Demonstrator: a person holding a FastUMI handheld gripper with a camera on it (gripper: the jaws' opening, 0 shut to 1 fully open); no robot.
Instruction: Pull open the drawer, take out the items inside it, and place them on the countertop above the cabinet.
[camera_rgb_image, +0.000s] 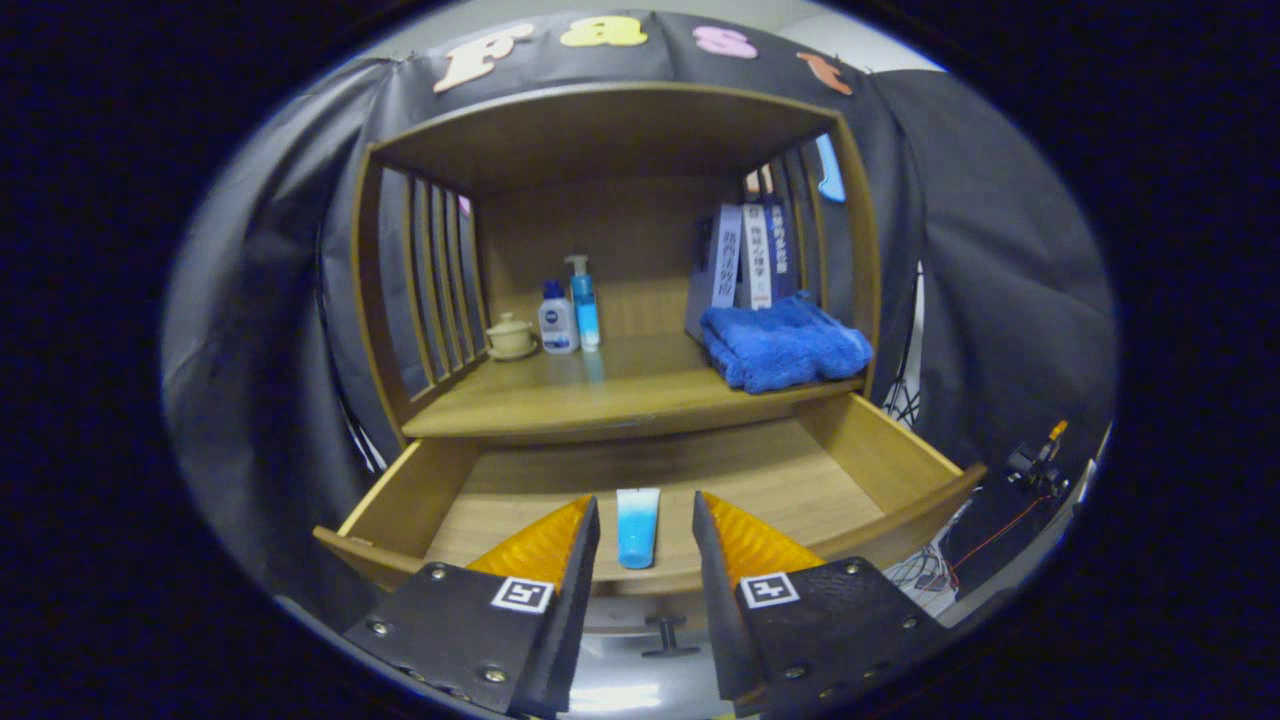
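Gripper: the gripper (646, 520) is hovering over the front of the pulled-out drawer, its fingers spread apart and gripping nothing.
Drawer: the wooden drawer (880, 455) is standing open below the countertop, its dark handle (668, 636) showing between the fingers at the front.
Item inside: a blue tube (637, 526) is lying flat on the drawer floor near the front wall, sitting in the gap between the two fingers and touching neither.
Countertop: the cabinet's countertop (600, 395) is carrying a small lidded cream pot (510, 335) by the slatted left side, a white bottle with a blue cap (557, 318) just beside it, and a blue pump bottle (584, 301) right next to that.
Right side: a folded blue towel (783, 343) is resting on the countertop's right end, with upright books (742, 256) standing just behind it.
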